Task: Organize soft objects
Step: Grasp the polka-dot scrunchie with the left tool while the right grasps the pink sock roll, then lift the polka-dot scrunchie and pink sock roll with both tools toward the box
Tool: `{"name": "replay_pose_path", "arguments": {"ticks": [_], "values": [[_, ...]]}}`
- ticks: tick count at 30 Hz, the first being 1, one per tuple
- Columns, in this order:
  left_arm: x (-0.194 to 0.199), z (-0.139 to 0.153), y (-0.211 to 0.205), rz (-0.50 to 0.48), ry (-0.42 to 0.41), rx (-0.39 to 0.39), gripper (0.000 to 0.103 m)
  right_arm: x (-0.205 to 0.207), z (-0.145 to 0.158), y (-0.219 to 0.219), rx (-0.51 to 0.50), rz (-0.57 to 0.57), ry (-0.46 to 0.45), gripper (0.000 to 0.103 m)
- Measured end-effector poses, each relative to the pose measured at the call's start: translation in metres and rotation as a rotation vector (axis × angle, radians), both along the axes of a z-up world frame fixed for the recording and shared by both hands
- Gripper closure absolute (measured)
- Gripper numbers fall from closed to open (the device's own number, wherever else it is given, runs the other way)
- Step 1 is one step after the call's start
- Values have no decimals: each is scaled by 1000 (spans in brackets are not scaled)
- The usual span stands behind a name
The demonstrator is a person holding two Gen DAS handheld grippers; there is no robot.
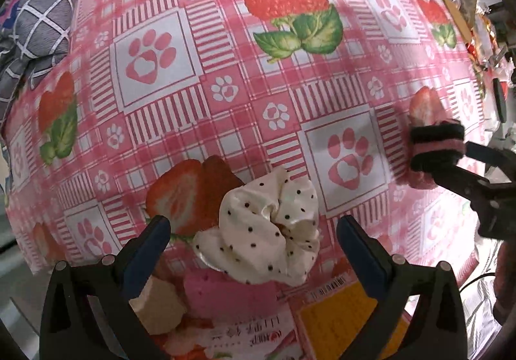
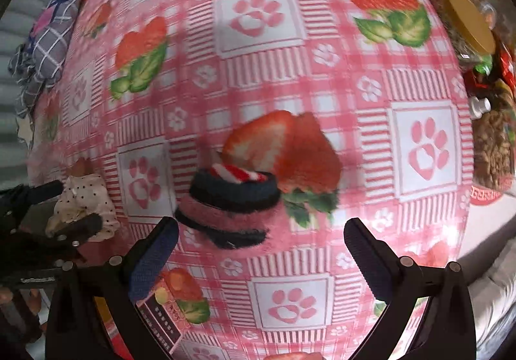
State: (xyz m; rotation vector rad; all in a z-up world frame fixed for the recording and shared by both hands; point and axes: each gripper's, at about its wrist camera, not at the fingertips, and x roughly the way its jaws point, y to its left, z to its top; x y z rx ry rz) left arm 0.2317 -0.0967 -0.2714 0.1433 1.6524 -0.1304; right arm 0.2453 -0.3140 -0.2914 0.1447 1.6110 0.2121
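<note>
A white scrunchie with black dots lies between the wide-apart fingers of my left gripper, which is open and does not touch it. The scrunchie rests at the edge of a printed box holding a pink sponge. A rolled black-and-pink sock sits on the strawberry tablecloth, just ahead of my open right gripper and nearer its left finger. In the left wrist view that sock is at the far right, at the right gripper's tips. The scrunchie and left gripper show in the right wrist view.
A grey checked cloth is bunched at the table's far left. A gold-lidded jar and snack packets crowd the right edge. A beige block and a yellow pad lie in the box near me.
</note>
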Motion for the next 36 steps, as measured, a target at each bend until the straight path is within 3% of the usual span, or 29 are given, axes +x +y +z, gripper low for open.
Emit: {"name": "replay_pose_path", "arguments": {"ticks": [4, 12, 20, 25, 26, 27, 28, 30, 32, 34, 36], "values": [[0, -10, 1, 20, 21, 14, 0, 4, -13, 17, -13, 30, 15, 0], [1, -38, -1, 52, 59, 39, 0, 5, -26, 39, -155, 93, 23, 0], [4, -44, -6, 51, 68, 62, 0, 5, -26, 23, -150, 56, 39, 0], [11, -51, -1, 80, 117, 63, 0, 7, -29, 41, -162, 59, 43, 0], [12, -51, -1, 87, 117, 61, 0, 7, -27, 44, -161, 59, 39, 2], [11, -51, 0, 89, 108, 57, 2, 5, -24, 49, -169, 65, 26, 11], [11, -50, -1, 83, 93, 56, 5, 2, -17, 54, -166, 81, 0, 17], [9, -46, -3, 66, 79, 56, 12, -2, -4, 63, -158, 125, -48, 46], [8, -41, -6, 54, 68, 56, 27, -3, -1, 66, -154, 146, -60, 49], [9, -33, -7, 43, 37, 54, 71, -5, 4, 66, -151, 153, -73, 57], [9, -26, -2, 74, 20, 39, 73, -7, 11, 65, -130, 150, -82, 61]]}}
